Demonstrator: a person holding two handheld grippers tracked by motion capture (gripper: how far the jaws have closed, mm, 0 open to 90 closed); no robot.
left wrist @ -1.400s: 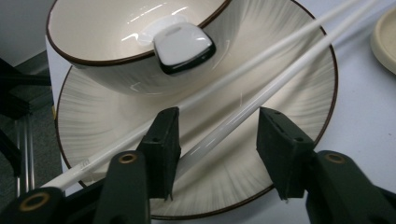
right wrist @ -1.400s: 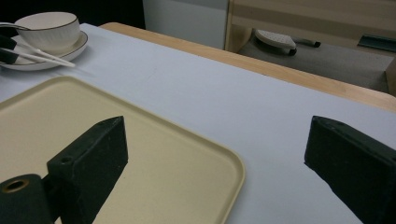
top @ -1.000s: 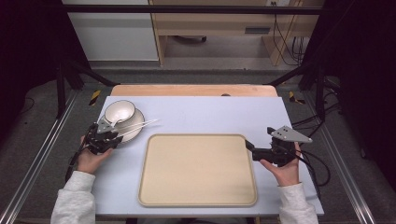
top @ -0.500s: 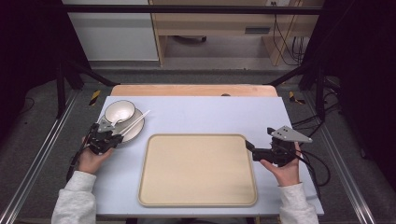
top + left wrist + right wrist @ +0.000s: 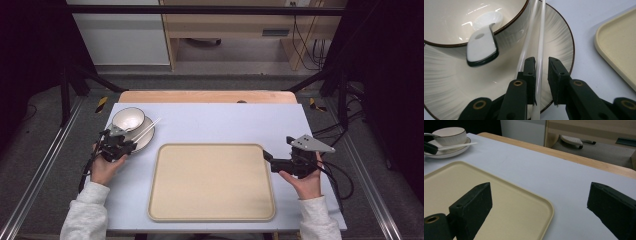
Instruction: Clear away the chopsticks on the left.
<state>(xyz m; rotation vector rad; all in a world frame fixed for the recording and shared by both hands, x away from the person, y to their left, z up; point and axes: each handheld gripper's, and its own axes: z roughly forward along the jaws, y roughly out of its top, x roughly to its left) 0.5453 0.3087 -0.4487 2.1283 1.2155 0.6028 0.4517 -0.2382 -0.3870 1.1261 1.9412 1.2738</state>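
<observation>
High view: the left tool [image 5: 120,144] sits at the ribbed round plate [image 5: 145,140] on the pale counter [image 5: 225,125].

Left gripper view: its jaws, slightly parted, straddle one glossy white chopstick [image 5: 539,50], not clamped; a spoon [image 5: 482,47] leans in the bowl [image 5: 454,22].

Right gripper view: the right tool [image 5: 539,205] gapes wide, holding nothing, over the smooth beige tray's [image 5: 506,220] rounded corner.

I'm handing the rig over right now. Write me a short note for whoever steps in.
Left gripper: jaws slightly apart around one of the two white chopsticks lying on the plate; not clamped yet.
Right gripper: open, holding nothing, hovering at the right edge of the beige tray.
Bowl sits on the plate at the table's far left, with a white spoon leaning in it.
Done: nothing has reached the tray.
Left: probably shut on the chopsticks and carry them over, then the rest of the set.
</observation>
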